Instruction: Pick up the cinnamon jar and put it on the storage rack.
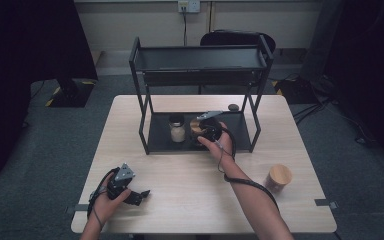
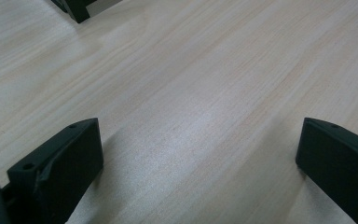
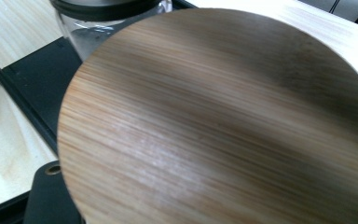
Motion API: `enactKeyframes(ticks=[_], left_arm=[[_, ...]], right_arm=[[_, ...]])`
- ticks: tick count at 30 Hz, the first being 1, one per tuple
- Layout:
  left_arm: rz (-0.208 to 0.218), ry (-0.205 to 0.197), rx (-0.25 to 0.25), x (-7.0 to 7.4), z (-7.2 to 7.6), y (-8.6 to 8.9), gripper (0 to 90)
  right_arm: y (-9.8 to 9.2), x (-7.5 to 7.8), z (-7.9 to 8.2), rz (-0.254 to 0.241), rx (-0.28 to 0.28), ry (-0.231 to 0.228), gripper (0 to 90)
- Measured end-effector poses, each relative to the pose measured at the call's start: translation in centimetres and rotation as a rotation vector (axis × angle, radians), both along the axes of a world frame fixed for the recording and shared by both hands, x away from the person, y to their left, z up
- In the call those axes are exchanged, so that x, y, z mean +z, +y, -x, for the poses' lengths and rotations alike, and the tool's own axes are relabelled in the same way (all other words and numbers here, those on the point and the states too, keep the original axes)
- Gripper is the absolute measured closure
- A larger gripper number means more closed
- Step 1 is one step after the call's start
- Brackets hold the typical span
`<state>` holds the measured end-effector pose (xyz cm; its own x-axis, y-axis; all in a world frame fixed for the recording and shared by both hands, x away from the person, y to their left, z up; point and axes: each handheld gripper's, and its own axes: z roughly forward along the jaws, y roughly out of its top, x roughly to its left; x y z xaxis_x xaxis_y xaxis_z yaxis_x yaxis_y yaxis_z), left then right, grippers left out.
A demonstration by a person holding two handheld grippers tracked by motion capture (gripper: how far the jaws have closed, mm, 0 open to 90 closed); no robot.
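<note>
Left tongs (image 1: 139,196) low over near-left surface (image 2: 191,93), jaws wide apart, holding nothing. Right tongs (image 1: 203,131) reaching into rack (image 1: 145,135) bottom shelf, wooden lid (image 3: 223,126) right at jaws; can't tell clamped or not. Black-lidded jar (image 1: 177,128) just beside it, wood-lidded jar (image 1: 278,178) on surface, right.

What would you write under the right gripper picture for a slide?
A round bamboo lid looms close before the right gripper, with a black-lidded glass jar behind.
</note>
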<state>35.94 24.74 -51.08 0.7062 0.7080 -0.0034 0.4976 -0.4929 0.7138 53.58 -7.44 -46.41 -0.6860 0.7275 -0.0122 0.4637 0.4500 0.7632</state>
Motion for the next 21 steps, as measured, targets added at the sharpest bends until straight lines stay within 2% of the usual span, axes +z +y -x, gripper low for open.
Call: enactKeyframes(ticks=[21], left_arm=[[0.0, 0.0, 0.0, 0.0, 0.0, 0.0, 0.1]], right_arm=[[0.3, -0.8, -1.2, -0.011, -0.019, 0.007, 25.1]])
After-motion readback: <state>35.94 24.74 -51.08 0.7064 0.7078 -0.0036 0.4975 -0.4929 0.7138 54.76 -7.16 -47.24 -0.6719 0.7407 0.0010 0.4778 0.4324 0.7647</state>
